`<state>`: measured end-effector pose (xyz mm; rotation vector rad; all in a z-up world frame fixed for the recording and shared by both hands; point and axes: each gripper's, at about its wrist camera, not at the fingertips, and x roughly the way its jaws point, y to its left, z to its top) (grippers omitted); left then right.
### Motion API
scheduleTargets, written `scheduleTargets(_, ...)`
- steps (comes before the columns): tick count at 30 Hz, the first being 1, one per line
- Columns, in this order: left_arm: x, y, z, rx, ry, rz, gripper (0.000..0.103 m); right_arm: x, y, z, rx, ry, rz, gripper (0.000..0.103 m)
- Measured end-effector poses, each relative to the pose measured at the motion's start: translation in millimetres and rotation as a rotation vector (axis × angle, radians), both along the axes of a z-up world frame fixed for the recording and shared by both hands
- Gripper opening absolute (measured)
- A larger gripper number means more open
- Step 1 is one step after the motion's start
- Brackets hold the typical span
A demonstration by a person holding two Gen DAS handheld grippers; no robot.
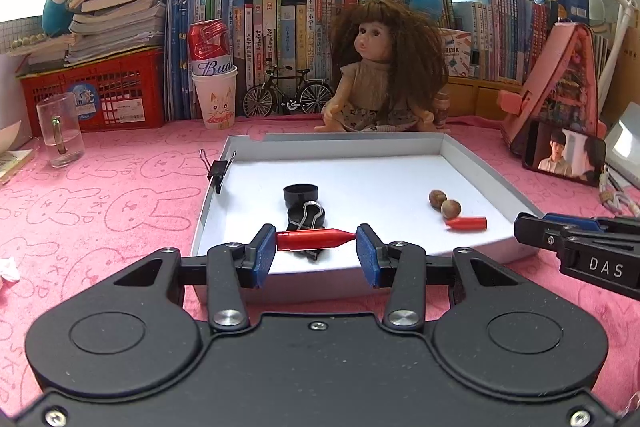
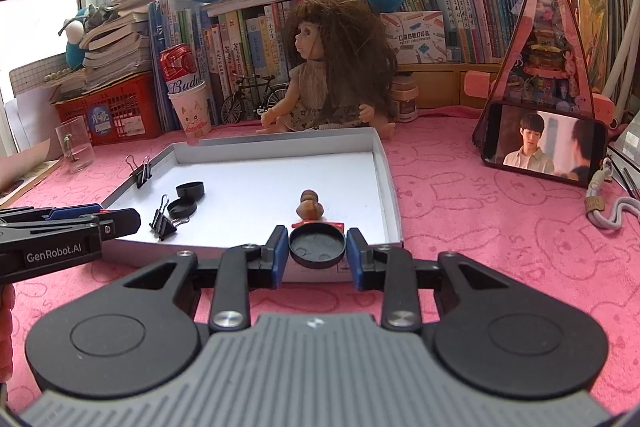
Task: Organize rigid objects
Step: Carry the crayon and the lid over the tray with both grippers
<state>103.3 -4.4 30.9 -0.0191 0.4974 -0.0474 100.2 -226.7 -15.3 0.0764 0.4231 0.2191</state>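
Observation:
A shallow white tray [image 1: 472, 167] lies on the pink cloth. My left gripper [image 1: 316, 241] is shut on a red pointed cap [image 1: 320, 239], gripped end to end above the tray's near edge. Inside lie a black round cap [image 1: 301, 193], a black lid under a binder clip [image 1: 308, 215], two nuts [image 1: 444, 205] and a second red cap [image 1: 466, 223]. My right gripper [image 2: 318, 245] is shut on a black round lid [image 2: 317, 246] just in front of the tray [image 2: 388, 187]. Beyond the lid sit the nuts [image 2: 310, 207]. The left gripper [image 2: 120, 221] shows at the left.
A binder clip [image 1: 218, 171] is clamped on the tray's left rim. A doll [image 1: 376, 75] sits behind the tray. Nearby are a paper cup holding a can [image 1: 214, 95], a glass mug [image 1: 60, 135], a phone [image 2: 544, 149] and a red basket [image 1: 96, 95].

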Motion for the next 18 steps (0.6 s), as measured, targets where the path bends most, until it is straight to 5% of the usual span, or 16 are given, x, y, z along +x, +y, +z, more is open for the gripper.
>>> scheduleTargets(9, 39.0, 13.5, 8.7, -0.072, -0.015, -0.018, 0.041, 33.6, -0.9, 7.3, 0.033, 0.005, -0.025, 0.036)
scheduleTargets(18, 118.4, 24.6, 5.3, -0.107, 0.017, 0.015, 0.041, 94.5, -0.1, 14.6, 0.082, 0.042, -0.025, 0.036)
